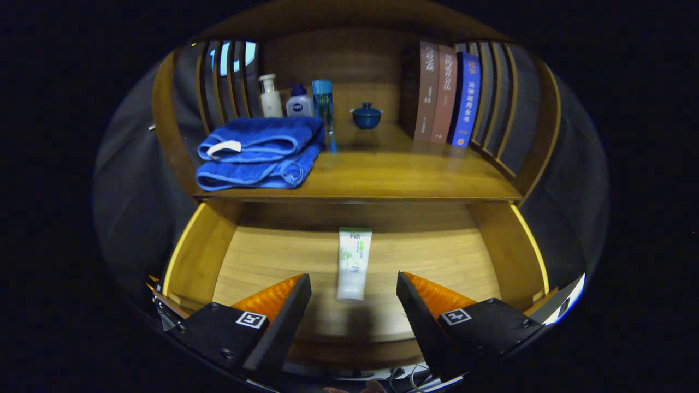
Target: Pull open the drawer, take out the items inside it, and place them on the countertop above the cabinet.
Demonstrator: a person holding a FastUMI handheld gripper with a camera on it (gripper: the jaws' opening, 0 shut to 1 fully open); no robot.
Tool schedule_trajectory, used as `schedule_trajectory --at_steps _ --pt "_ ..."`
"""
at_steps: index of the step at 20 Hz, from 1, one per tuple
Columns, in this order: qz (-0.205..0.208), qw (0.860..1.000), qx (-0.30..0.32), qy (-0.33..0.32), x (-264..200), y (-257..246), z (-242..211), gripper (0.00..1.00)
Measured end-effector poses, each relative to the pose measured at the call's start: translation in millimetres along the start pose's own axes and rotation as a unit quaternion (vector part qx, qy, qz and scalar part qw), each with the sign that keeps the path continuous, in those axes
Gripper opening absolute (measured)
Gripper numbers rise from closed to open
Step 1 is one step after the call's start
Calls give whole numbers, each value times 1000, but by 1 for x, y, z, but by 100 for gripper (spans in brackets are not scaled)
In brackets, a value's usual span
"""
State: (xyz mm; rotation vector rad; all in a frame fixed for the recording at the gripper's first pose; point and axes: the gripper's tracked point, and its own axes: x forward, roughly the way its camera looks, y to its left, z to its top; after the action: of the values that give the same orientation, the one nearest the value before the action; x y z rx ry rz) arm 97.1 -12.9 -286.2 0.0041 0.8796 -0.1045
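Gripper (354, 284) spread wide, holding nothing, fingers hanging over the front of the open drawer (202, 256)

Tube (353, 265) lying flat on the drawer floor, lengthwise, cap end toward the fingers, sitting in the gap between the tips and touching neither; sole item visible inside

Drawer pulled out already; tube not yet gripped, so the pick comes next, by judgement

Risks: smooth, rounded tube on slick wood, likely to skid or roll if one finger lands first; soft body likely to squash and squirt out of a hard pinch; closing too high would catch only the top and let it slip; a tip dragged on the floor could push the tube back under the counter (382, 174)

On the lift, counter edge overhanging the rear of the drawer, so a straight rise from far back could knock the tube against it

Above: folded towel (259, 153) filling the left of the counter; bottles (295, 98) behind it; small lidded bowl (366, 115) at the back centre; books (445, 95) upright at right

Bare wood in the middle and front right, a fair place to set down
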Motion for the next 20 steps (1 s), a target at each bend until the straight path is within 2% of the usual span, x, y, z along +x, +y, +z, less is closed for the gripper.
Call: schedule_trajectory --at_steps 9,17,19,20 --pt "-12 994 6 107 59 2 -29 100" --pt "-22 983 29 180 73 -5 -43 100" --pt "-22 979 35 198 74 -3 -49 93" --pt "-24 978 34 207 76 -4 -51 93"
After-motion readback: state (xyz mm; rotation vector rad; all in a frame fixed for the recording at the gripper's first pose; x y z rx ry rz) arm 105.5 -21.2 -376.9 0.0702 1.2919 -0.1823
